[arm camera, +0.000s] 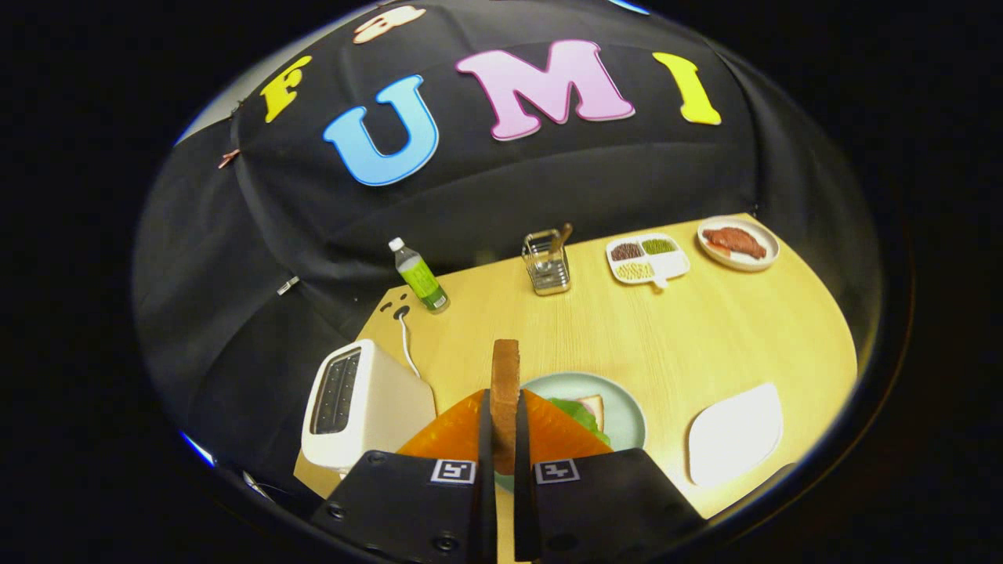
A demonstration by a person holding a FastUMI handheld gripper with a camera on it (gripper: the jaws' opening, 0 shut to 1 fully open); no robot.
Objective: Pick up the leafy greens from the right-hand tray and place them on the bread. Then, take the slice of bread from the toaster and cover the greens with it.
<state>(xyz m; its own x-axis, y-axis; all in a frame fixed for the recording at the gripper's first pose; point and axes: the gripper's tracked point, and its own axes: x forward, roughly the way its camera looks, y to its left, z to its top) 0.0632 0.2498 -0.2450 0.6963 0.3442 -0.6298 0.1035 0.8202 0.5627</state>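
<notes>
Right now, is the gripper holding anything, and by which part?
Yes. The gripper is shut on the bread slice, fingers pressing its two flat faces at the lower end; it stands upright.

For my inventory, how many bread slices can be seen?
2. One slice stands upright between the jaws of the gripper; one lies under greens on the plate. Others may be hidden.

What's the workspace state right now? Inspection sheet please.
Surface: wooden table, no spills seen.
Job's things: bread slice upright between the claw's fingers; greens on bread on the round plate; toaster left of the plate; white tray right of it.
Clutter: bottle, utensil rack, divided dish, plate of meat along the far edge.
Grippers: claw shut on the bread slice.
Cables: white cord behind the toaster.
Surroundings: black cloth wall.
</notes>
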